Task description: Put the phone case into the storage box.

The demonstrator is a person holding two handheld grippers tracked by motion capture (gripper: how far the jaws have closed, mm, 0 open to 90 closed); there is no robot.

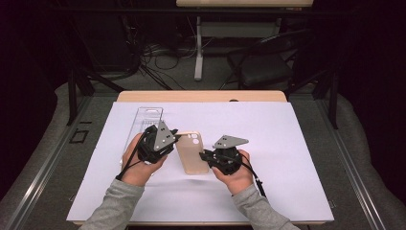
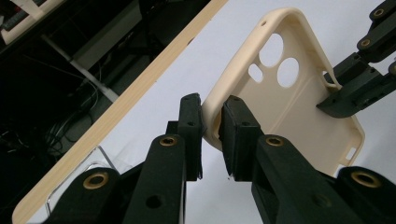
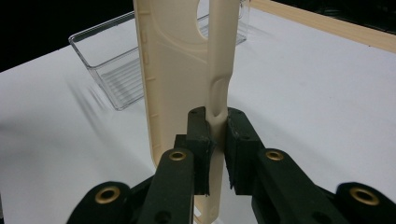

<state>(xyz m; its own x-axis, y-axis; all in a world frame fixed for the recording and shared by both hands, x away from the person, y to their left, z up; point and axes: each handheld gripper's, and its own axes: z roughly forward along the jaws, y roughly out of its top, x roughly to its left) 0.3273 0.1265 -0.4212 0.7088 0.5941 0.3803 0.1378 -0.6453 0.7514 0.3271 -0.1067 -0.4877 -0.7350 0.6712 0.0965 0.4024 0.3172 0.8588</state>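
A cream phone case (image 1: 191, 154) is held just over the white sheet between my two grippers. In the left gripper view my left gripper (image 2: 211, 114) is shut on the case's (image 2: 299, 116) rim near the corner beside the camera holes. The right gripper (image 2: 335, 99) pinches the opposite long edge there. In the right gripper view my right gripper (image 3: 215, 122) is shut on the case's (image 3: 175, 70) thin side wall, which bends in between the pads. From above, the left gripper (image 1: 176, 136) sits at the case's top left and the right gripper (image 1: 204, 155) at its right side.
A clear plastic tray (image 1: 147, 120) lies on the white sheet (image 1: 277, 143) behind the left hand, seen too as the clear tray (image 3: 112, 70) beyond the case. The wooden table edge (image 1: 201, 96) runs along the back. A chair and cables stand on the floor beyond.
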